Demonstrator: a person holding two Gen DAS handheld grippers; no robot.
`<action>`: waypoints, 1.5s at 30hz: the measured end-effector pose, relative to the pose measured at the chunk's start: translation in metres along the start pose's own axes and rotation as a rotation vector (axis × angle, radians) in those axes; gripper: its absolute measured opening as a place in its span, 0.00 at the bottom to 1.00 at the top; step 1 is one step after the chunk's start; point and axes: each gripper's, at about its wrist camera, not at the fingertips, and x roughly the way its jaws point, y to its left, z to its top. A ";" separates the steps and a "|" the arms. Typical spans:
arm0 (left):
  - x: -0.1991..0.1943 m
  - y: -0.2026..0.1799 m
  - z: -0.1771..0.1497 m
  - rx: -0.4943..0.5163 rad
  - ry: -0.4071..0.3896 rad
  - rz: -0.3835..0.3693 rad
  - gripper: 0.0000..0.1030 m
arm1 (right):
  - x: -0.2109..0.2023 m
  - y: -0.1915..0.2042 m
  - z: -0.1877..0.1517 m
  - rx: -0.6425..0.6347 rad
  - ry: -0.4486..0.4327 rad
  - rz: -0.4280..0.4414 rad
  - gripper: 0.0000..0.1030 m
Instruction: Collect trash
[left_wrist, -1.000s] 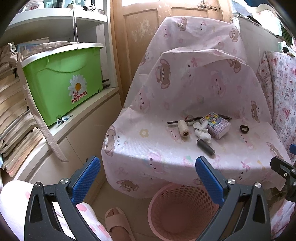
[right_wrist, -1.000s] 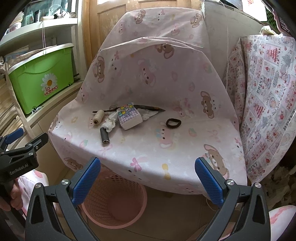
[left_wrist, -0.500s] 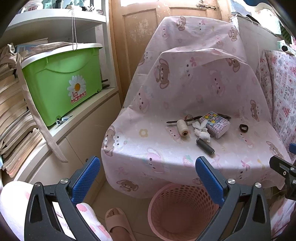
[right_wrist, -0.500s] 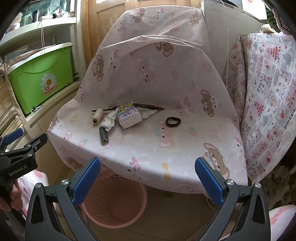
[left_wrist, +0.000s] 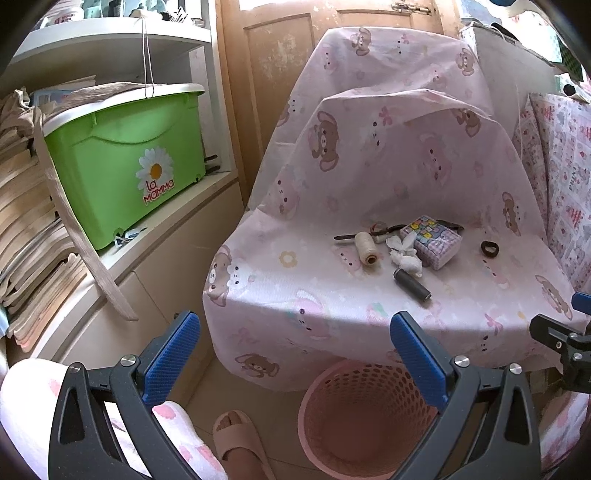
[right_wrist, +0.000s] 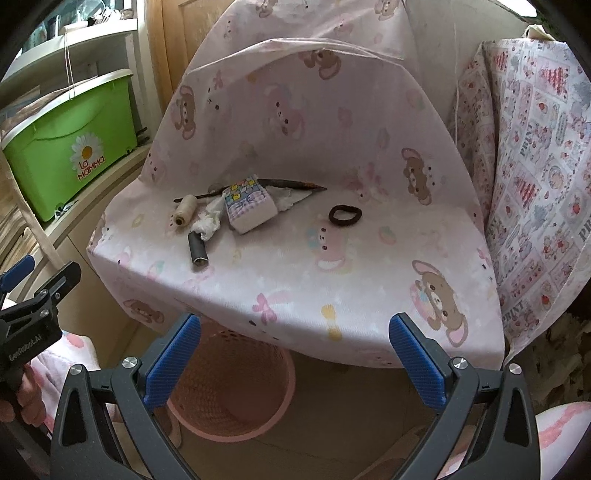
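Under the draped chair sits a pink basket; both grippers gape.

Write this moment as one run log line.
left tool open | right tool open | crumpled white tissue on seat | pink perforated plastic basket below

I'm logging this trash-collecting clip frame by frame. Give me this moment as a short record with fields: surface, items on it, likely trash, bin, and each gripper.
surface: chair draped in pink bear-print cloth
items: cream thread spool, dark thread spool, patterned tissue pack, black hair tie, thin dark stick
likely trash: crumpled white tissue, between the spools and the pack
bin: pink mesh basket on the floor below the seat's front edge
left gripper: open, empty
right gripper: open, empty
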 end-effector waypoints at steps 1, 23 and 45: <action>0.000 -0.001 0.000 0.001 0.003 -0.003 0.99 | 0.001 0.000 0.000 0.002 0.005 0.005 1.00; 0.102 -0.088 0.052 0.030 0.369 -0.290 0.48 | 0.041 -0.028 0.059 -0.060 0.048 -0.004 0.98; 0.092 -0.076 0.061 0.154 0.290 -0.256 0.09 | 0.042 -0.064 0.076 0.018 0.052 -0.005 0.98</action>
